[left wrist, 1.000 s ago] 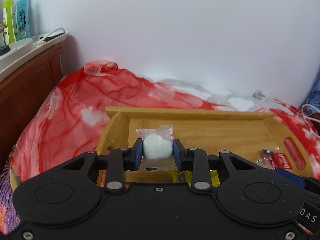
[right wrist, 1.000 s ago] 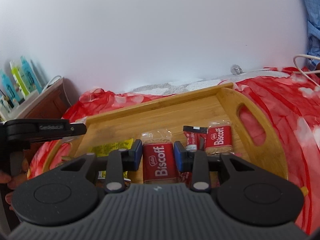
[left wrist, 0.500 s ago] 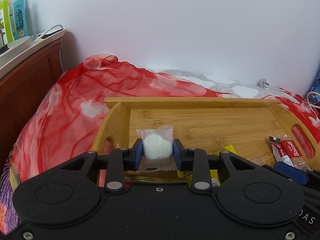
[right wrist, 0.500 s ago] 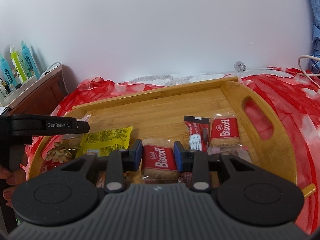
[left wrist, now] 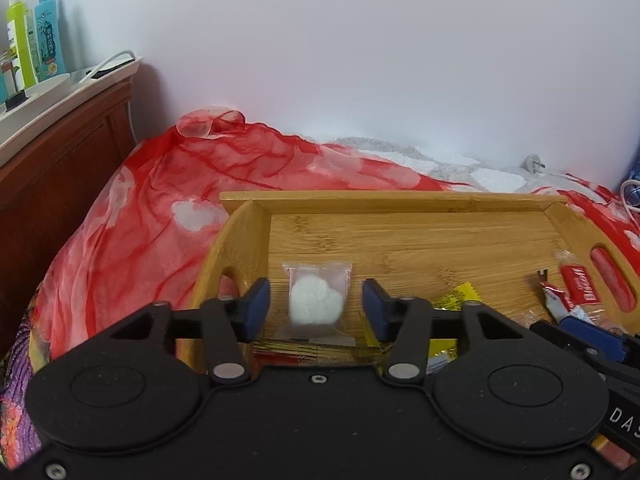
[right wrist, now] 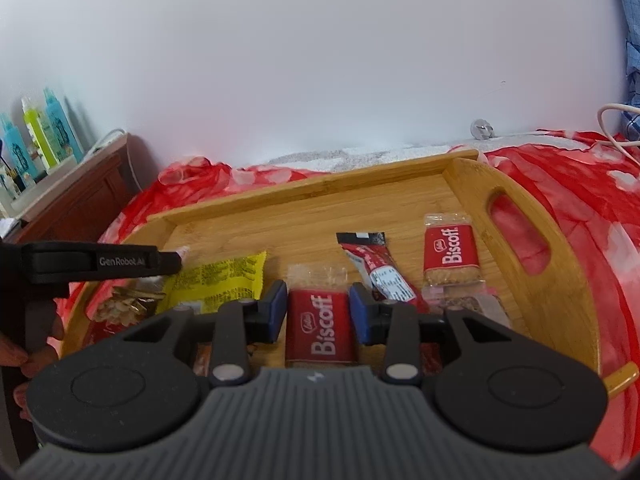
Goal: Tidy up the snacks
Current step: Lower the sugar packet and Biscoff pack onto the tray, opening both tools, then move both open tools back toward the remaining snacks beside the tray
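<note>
A clear packet with a white puffy snack (left wrist: 316, 306) lies on the floor of the bamboo tray (left wrist: 384, 198) near its left handle. My left gripper (left wrist: 316, 310) straddles it, jaws opening, both blue pads clear of the packet. In the right wrist view a red Biscoff packet (right wrist: 321, 328) sits between the pads of my right gripper (right wrist: 319, 312). Those jaws are starting to open, but the pads still touch the packet's sides. The tray (right wrist: 320, 188) also holds a second Biscoff (right wrist: 452, 254), a red stick packet (right wrist: 376, 268), a yellow packet (right wrist: 224, 280) and a bag of nuts (right wrist: 124, 304).
The tray rests on a red and white cloth (left wrist: 140, 220) over a bed against a white wall. A dark wooden headboard (left wrist: 60, 152) with bottles (left wrist: 28, 40) stands at the left. A white plug and cable (left wrist: 534, 162) lie behind the tray. A hand (right wrist: 36, 356) holds the left gripper.
The left jaws have spread wide and let go of the white snack packet, which now lies on the tray. The right gripper still sits around the Biscoff packet.
</note>
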